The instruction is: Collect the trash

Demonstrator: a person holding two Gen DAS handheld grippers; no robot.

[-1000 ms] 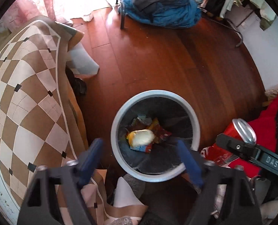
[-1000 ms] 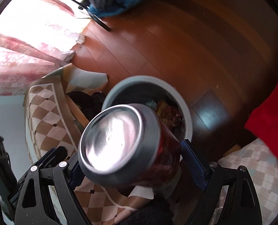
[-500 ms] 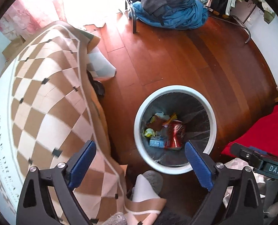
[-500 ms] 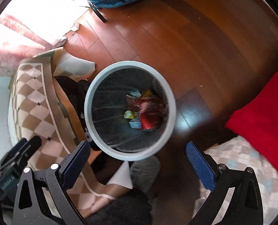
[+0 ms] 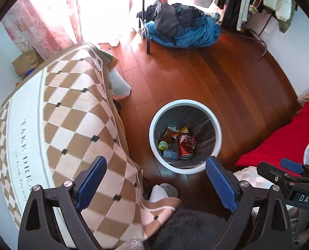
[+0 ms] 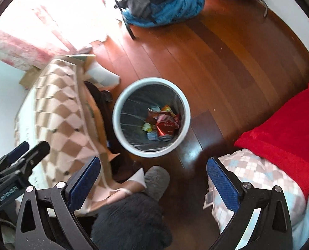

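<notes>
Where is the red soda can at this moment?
The red soda can lies on its side inside the white trash bin, on top of wrappers; in both wrist views the bin stands on the wooden floor, right of the checkered blanket.

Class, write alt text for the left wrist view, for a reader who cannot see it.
Seen from above, a round white-rimmed trash bin stands on a reddish wooden floor, holding a red soda can among wrappers. The open, empty left tool frames the bottom edge, with a brown checkered blanket at left and the right tool at far right.
</notes>
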